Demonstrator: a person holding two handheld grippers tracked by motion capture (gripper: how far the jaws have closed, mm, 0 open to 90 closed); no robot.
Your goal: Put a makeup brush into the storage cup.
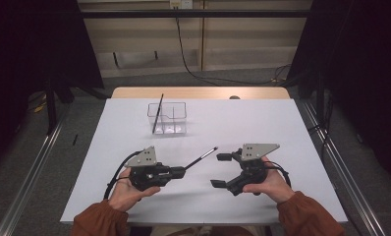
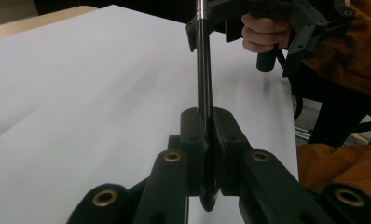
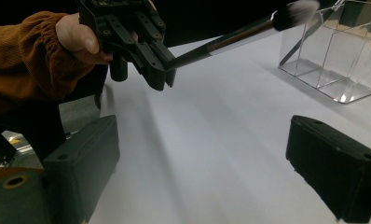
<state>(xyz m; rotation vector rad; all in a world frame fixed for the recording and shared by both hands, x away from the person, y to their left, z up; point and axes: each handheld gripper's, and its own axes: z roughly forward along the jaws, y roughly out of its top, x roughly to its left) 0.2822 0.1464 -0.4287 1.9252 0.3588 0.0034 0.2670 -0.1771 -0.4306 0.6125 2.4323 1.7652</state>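
While my left gripper [image 1: 180,172] sits near the front edge of the white table [image 1: 262,123], its jaws are pressed together on the handle of a makeup brush [image 1: 201,158]. That brush is off the table, slanting up and to the right, its pale bristle tip [image 3: 296,12] pointing at the gap between my two tools. My right gripper [image 1: 222,170] hovers just beside that tip with its jaws spread wide and nothing between them. I see plenty of bare tabletop on every side of both hands. Farther back, well apart, stands a clear plastic organizer [image 1: 176,118] with dividers, and a dark stick [image 1: 157,114] leans in its left compartment. Between brush and organizer I see open surface. I can read no writing anywhere.
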